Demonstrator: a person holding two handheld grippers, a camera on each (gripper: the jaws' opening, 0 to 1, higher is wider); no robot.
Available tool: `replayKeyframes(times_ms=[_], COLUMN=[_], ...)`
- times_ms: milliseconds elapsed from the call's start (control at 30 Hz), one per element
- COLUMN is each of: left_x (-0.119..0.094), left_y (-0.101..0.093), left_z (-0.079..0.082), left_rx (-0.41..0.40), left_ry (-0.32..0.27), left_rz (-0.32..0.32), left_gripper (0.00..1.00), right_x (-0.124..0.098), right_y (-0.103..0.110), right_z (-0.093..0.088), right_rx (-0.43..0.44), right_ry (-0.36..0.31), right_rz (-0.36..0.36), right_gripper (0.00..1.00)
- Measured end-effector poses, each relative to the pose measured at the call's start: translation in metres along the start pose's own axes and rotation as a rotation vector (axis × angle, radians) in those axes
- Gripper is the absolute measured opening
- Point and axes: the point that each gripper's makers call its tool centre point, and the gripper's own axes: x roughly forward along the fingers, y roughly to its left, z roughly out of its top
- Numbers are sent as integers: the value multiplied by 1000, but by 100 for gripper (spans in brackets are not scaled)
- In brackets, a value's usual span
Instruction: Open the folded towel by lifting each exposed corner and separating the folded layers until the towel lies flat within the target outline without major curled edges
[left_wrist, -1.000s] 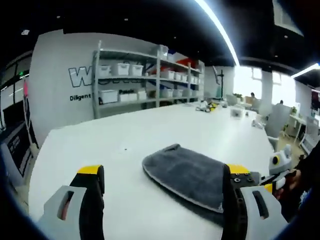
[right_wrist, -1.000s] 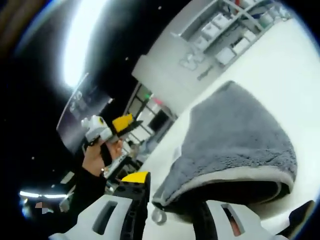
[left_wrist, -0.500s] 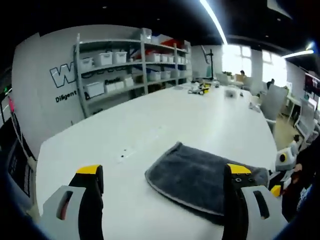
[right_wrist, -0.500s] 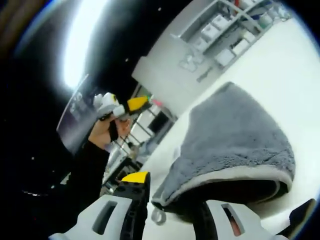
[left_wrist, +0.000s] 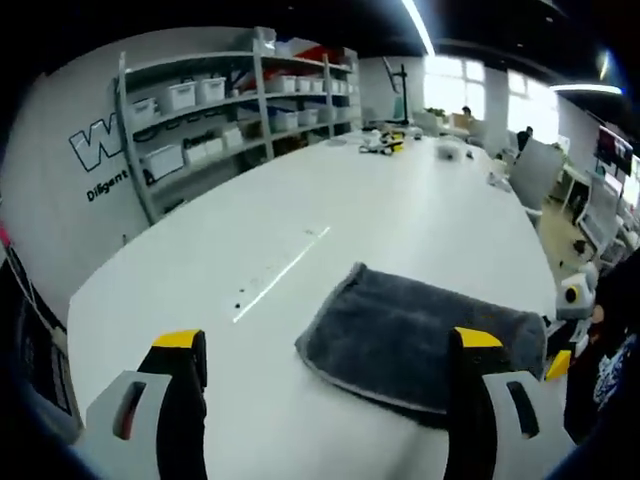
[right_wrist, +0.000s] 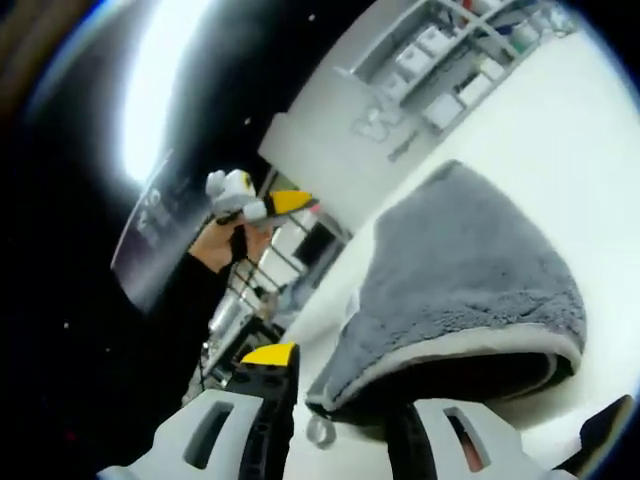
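Towel (left_wrist: 420, 335) is a folded grey pad on the white table (left_wrist: 330, 215), seen right of centre in the left gripper view and partly behind that gripper's right jaw. Left gripper (left_wrist: 325, 355) is held above the table with jaws spread wide and nothing between them. A thin pale line (left_wrist: 280, 275) runs across the tabletop beside the towel; could be part of the target outline, can't confirm. Shelving with bins (left_wrist: 215, 105) stands at the far wall, with small clutter (left_wrist: 385, 142) at the far end of the table. At the right edge a bit of the other gripper (left_wrist: 572, 300) shows at the towel's far side, cropped, so its state isn't readable from here.

In the right gripper view, the right gripper (right_wrist: 335, 425) sits low at the towel (right_wrist: 470, 280) edge, with the hemmed border arching over a dark gap between layers. Jaws look parted around that edge, not pinched on cloth. Contact between the jaw tips and the fabric is hidden under the fold. Left gripper (right_wrist: 250, 200) shows up high in a hand (right_wrist: 225, 245), well clear of the towel.

Risks: closing here may grab both layers rather than the top one, so the pad lifts whole and stays folded. With only one gripper engaged, the towel may drag off the line.
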Motion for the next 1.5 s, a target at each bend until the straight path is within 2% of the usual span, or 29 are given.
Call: replayKeyframes(times_ms=[133, 233, 400, 567, 733, 867, 967, 1067, 1267, 1367, 1433, 1500], left_x=[19, 29, 46, 61, 72, 80, 86, 90, 96, 99, 102, 103], left_y=[3, 1, 11, 21, 20, 19, 18, 14, 10, 6, 15, 15], left_z=[-2, -2, -3, -20, -24, -34, -44, -48, -48, -51, -47, -45], left_rx=[38, 96, 112, 127, 72, 35, 24, 3, -9, 14, 43, 33], left_ry=[46, 68, 137, 233, 233, 237, 255, 254, 227, 221, 199, 186], left_rz=[-45, -86, -121, -149, -162, -198, -216, -228, -262, -275, -264, -254], left_gripper=[95, 90, 90, 86, 76, 74, 68, 64, 39, 35, 29, 23], right_x=[0, 0, 3, 2, 2, 2, 2, 3, 2, 2, 2, 2], right_y=[0, 1, -1, 1, 1, 1, 1, 0, 0, 0, 1, 1], right_z=[6, 8, 8, 10, 12, 11, 11, 12, 11, 11, 11, 11], right_rx=[24, 76, 77, 76, 74, 70, 67, 63, 57, 52, 50, 48], right_ry=[-38, -66, -89, -108, -112, -111, -111, -111, -109, -107, -107, -106], right_rz=[6, 24, 22, 39, 41, 38, 38, 38, 37, 38, 39, 40], right_gripper=[27, 26, 20, 20, 19, 19, 19, 18, 18, 18, 18, 17])
